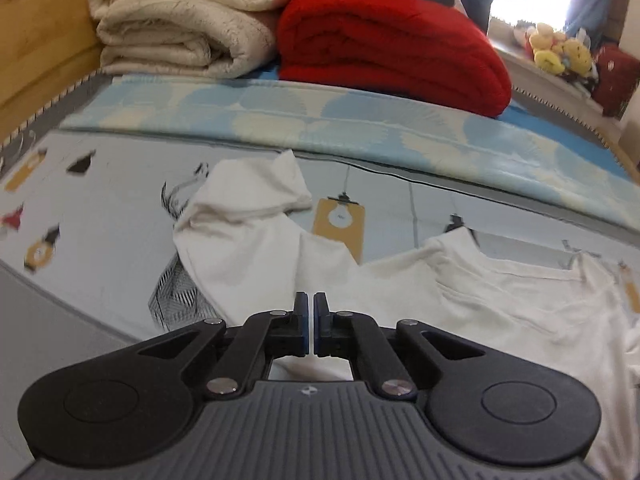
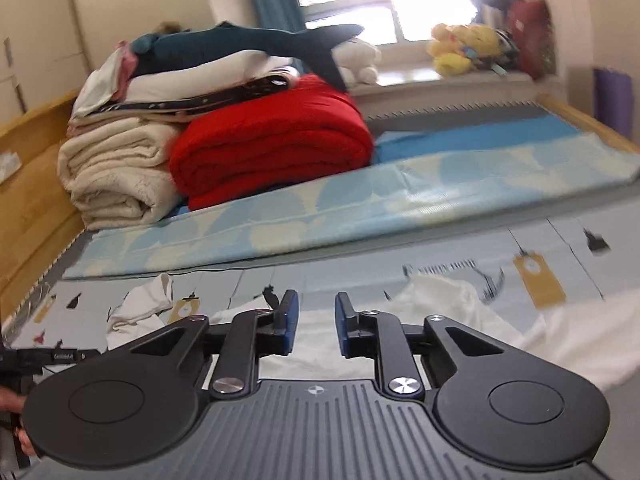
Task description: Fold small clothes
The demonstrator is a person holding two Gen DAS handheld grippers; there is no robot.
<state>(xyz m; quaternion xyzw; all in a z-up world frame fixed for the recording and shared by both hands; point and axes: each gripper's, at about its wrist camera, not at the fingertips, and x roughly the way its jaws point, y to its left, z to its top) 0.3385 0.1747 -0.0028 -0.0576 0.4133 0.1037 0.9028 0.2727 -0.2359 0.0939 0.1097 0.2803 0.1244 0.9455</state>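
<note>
A small white shirt (image 1: 460, 292) lies spread on the patterned grey bed sheet (image 1: 100, 216), its left sleeve (image 1: 248, 196) folded up and crumpled. My left gripper (image 1: 311, 300) hovers over the shirt's left shoulder with its jaws shut and nothing seen between them. In the right wrist view the shirt (image 2: 440, 308) lies under and ahead of my right gripper (image 2: 317, 304), which is open and empty just above the cloth. The crumpled sleeve (image 2: 140, 304) shows at the left there.
A light blue mat (image 1: 360, 120) crosses the bed behind the shirt. A folded cream blanket (image 1: 180, 28) and a red blanket (image 1: 392, 48) are stacked at the back, with a plush shark (image 2: 248, 44) on top. The wooden bed frame (image 1: 36, 40) runs along the left. Plush toys (image 2: 464, 48) sit on the windowsill.
</note>
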